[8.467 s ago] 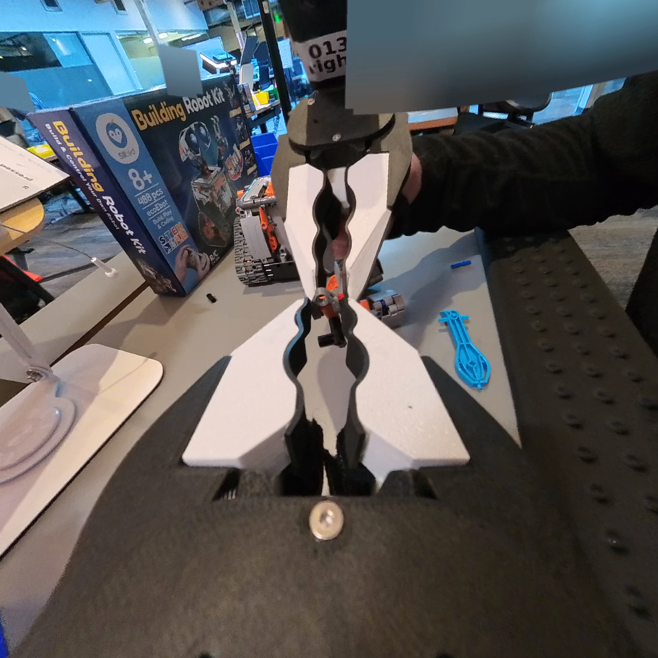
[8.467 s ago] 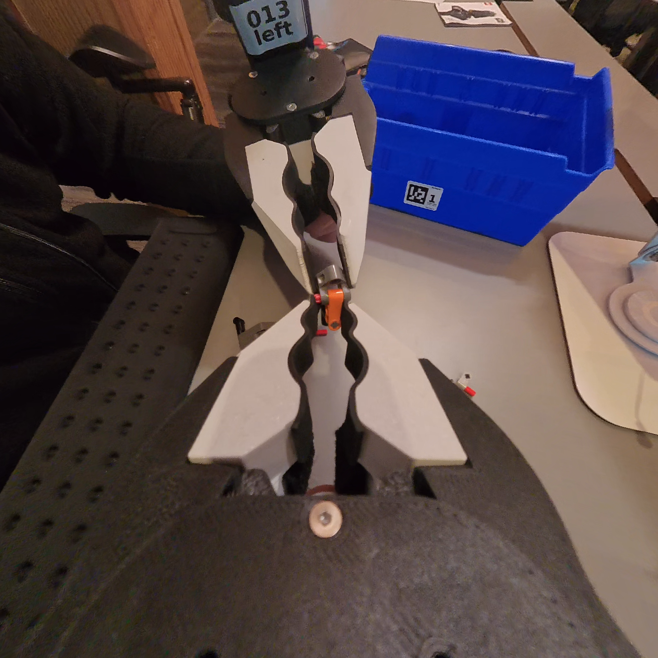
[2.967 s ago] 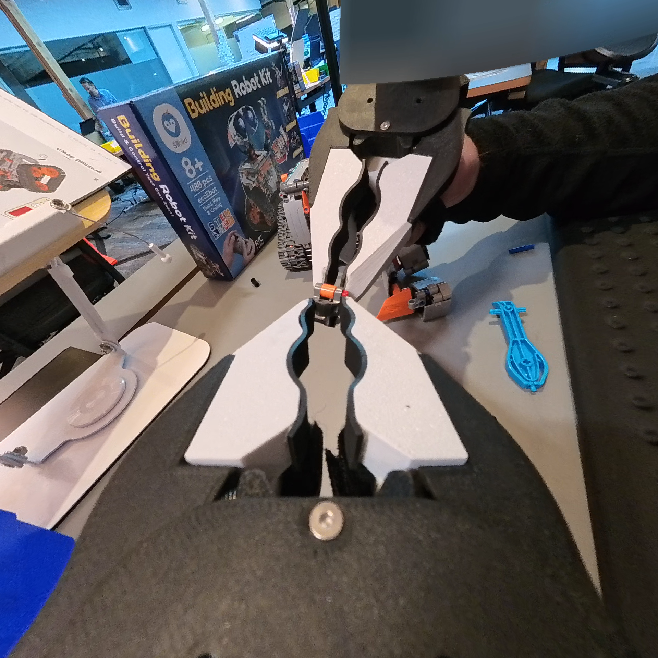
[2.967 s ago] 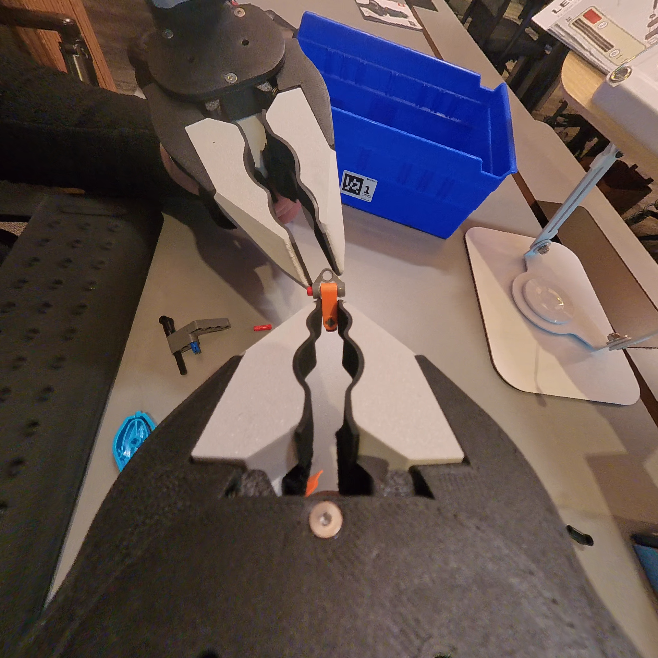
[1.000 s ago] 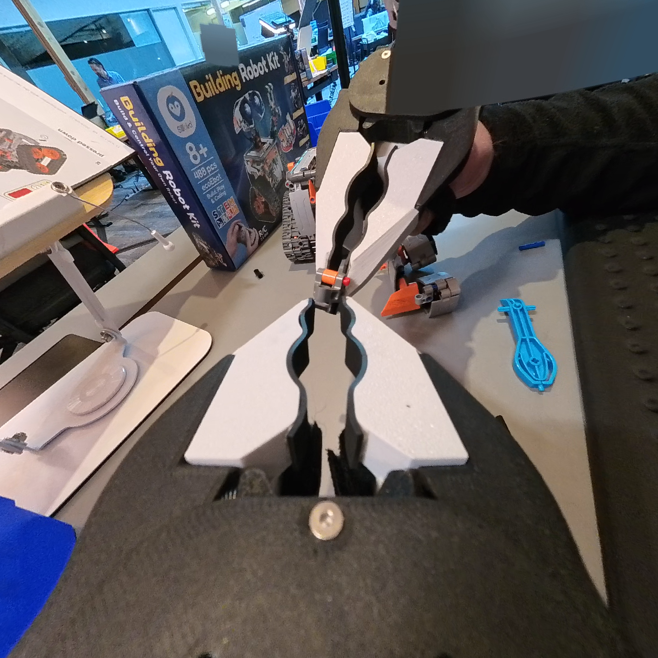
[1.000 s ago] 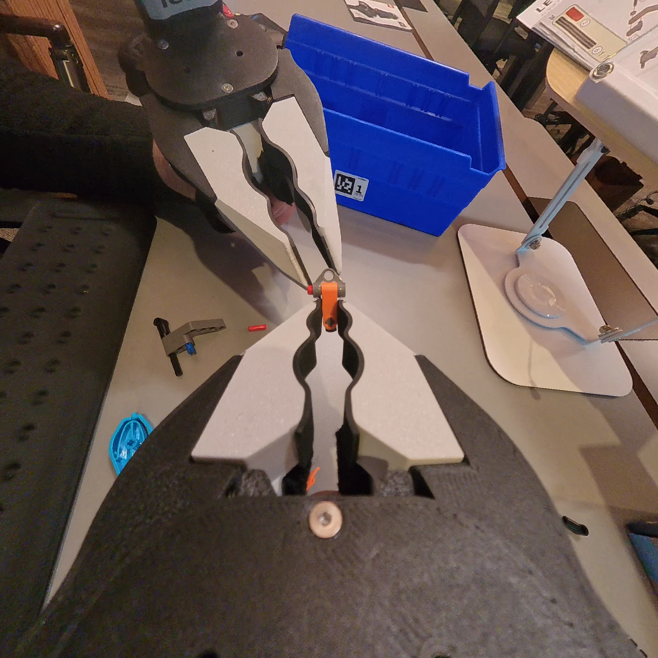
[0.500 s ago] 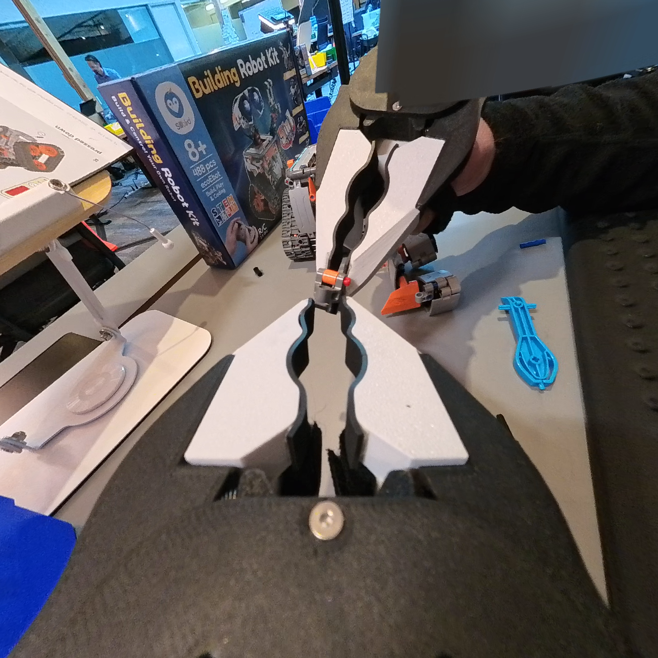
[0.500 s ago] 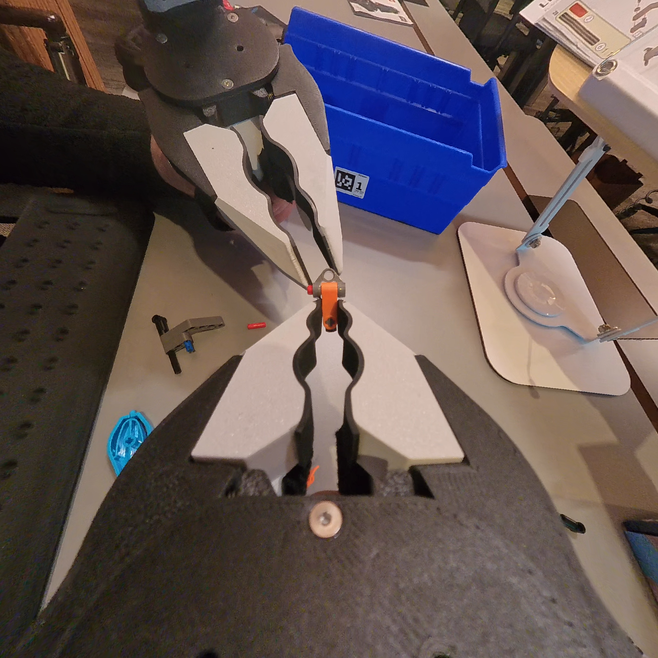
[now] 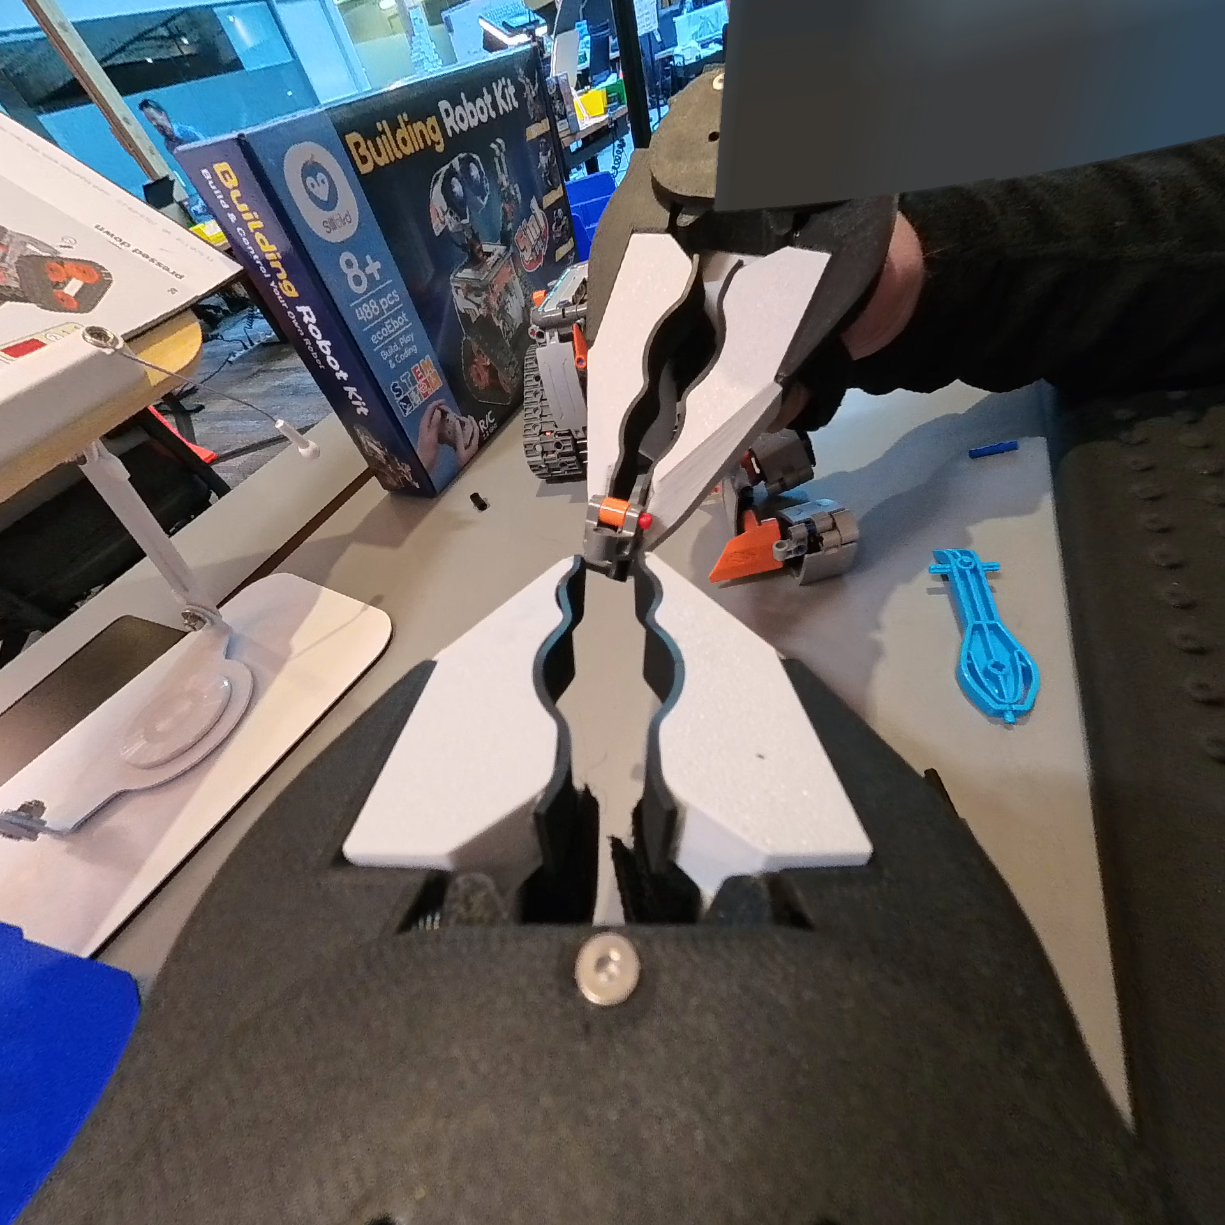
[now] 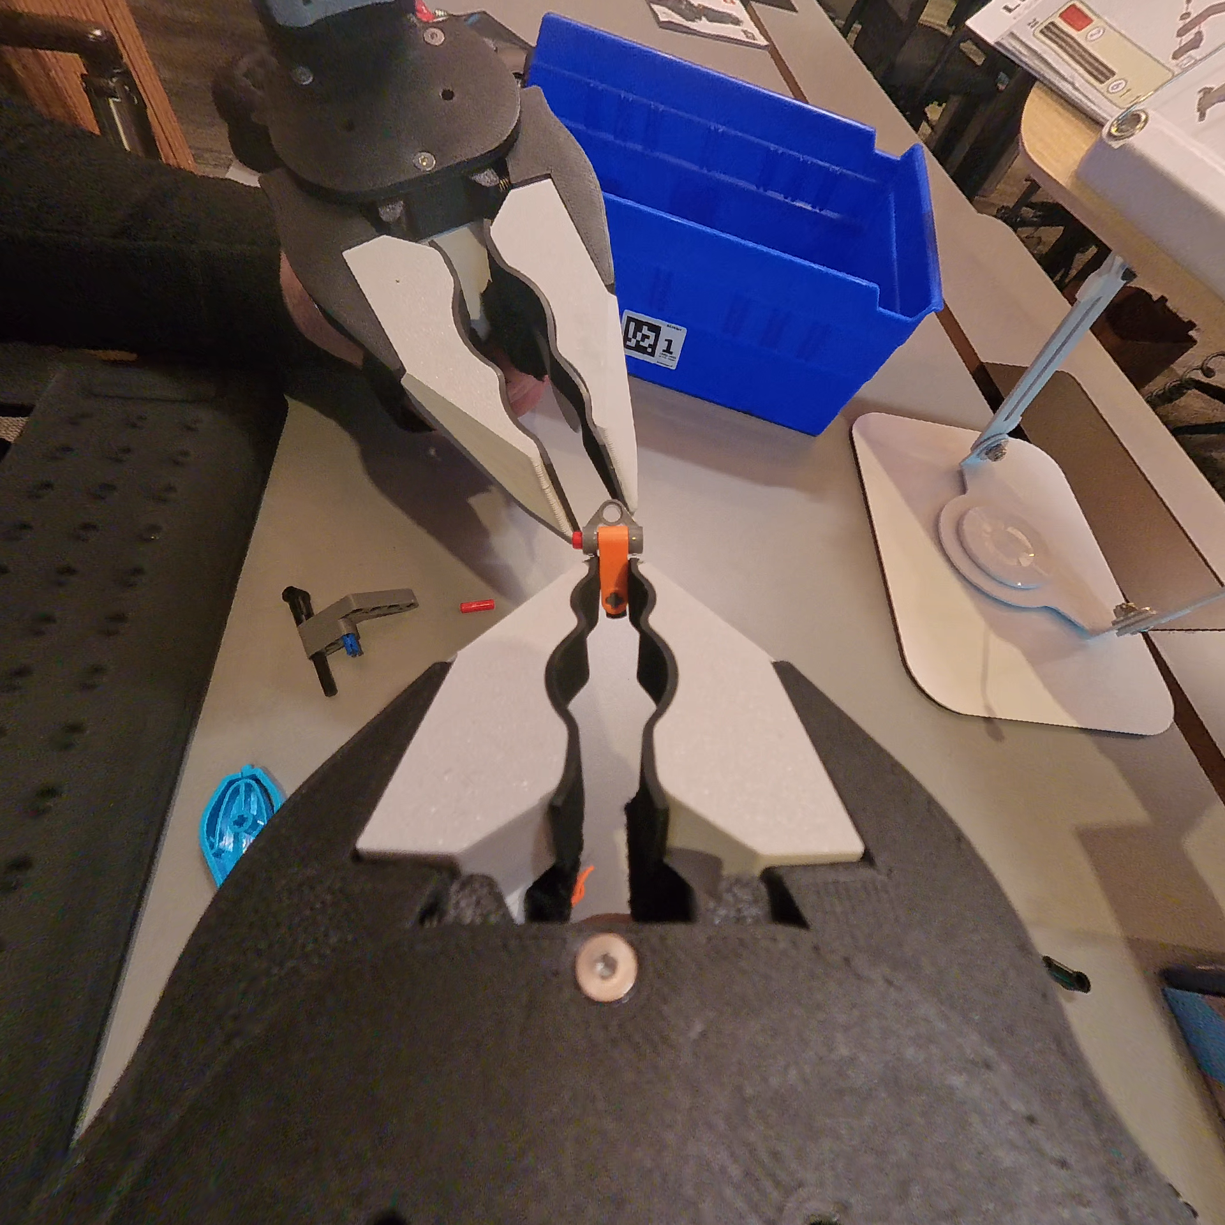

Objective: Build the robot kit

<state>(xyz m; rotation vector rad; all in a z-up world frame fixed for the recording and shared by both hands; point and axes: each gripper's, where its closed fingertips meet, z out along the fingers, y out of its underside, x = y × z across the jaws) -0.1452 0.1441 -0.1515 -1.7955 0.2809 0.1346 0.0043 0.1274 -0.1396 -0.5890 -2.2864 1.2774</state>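
A small brick assembly hangs between my two grippers above the grey table: a grey connector (image 9: pixel 604 535) with an orange link (image 10: pixel 612 571) and a red pin (image 10: pixel 577 538) at its side. My left gripper (image 9: pixel 608 571) is shut on the grey connector from below in its own view. In the right wrist view it (image 10: pixel 600 520) reaches in slanted from the upper left. My right gripper (image 10: pixel 612 586) is shut on the orange link. In the left wrist view it (image 9: pixel 630 507) comes down from above, tips on the orange part (image 9: pixel 614 511). The two grippers meet tip to tip.
A blue bin (image 10: pixel 762 265) stands beyond the grippers. On the table are a kit box (image 9: pixel 398 298), a tracked model (image 9: pixel 557 411), an orange-grey subassembly (image 9: pixel 782 550), a blue tool (image 9: pixel 988 656), a grey angled piece with black pin (image 10: pixel 345 623), a loose red pin (image 10: pixel 477 604) and a white stand base (image 10: pixel 994 563). A black perforated mat (image 10: pixel 99 563) borders the table.
Over the last second almost nothing moved; both grippers stay shut on the assembly. Since 8.5 s ago the grippers have swung from head-on to slanted against each other.
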